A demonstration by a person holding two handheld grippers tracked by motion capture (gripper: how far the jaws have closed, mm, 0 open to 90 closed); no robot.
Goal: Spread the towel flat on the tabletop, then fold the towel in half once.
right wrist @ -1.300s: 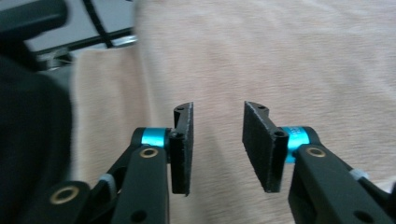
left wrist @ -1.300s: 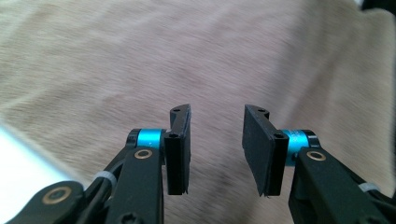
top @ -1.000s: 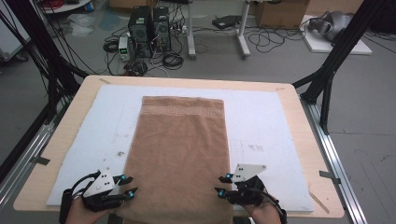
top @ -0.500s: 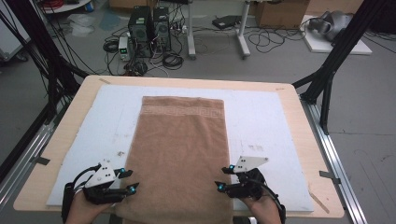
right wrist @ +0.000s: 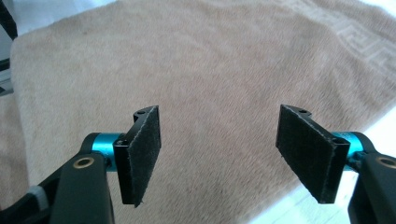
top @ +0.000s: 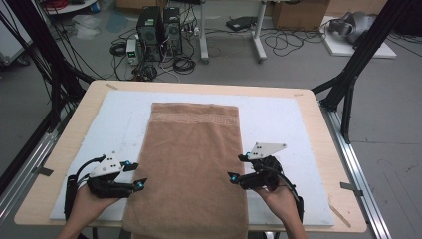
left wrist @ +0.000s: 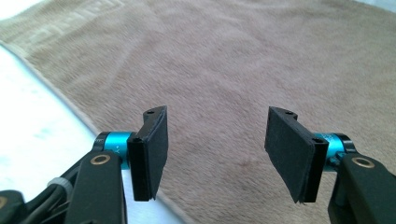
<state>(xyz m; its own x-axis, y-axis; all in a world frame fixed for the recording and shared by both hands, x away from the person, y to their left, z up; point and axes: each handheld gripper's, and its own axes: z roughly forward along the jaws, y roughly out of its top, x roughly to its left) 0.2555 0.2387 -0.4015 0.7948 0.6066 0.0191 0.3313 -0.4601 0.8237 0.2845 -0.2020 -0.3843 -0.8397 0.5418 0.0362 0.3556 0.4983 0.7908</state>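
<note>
A brown towel [top: 191, 159] lies flat along the middle of the white mat [top: 278, 124], its patterned band at the far end and its near end hanging over the table's front edge. My left gripper [top: 138, 174] hovers over the towel's left edge, and my right gripper [top: 235, 167] hovers over its right edge. Both point inward. In the left gripper view the jaws [left wrist: 217, 149] stand wide apart above the towel [left wrist: 224, 70]. The right gripper [right wrist: 219, 149] looks the same over the towel [right wrist: 210, 70]. Both pairs of jaws have just been opening, with nothing between them.
The mat covers a wooden table [top: 94, 99]. Black frame poles [top: 358, 59] stand at the back corners. Computer towers [top: 159, 25] and cables lie on the floor beyond. Bare mat flanks the towel on both sides.
Both grippers have lifted and moved a little away from the table's front edge along the towel's sides. Their jaws have spread wider. The towel lies as before.
</note>
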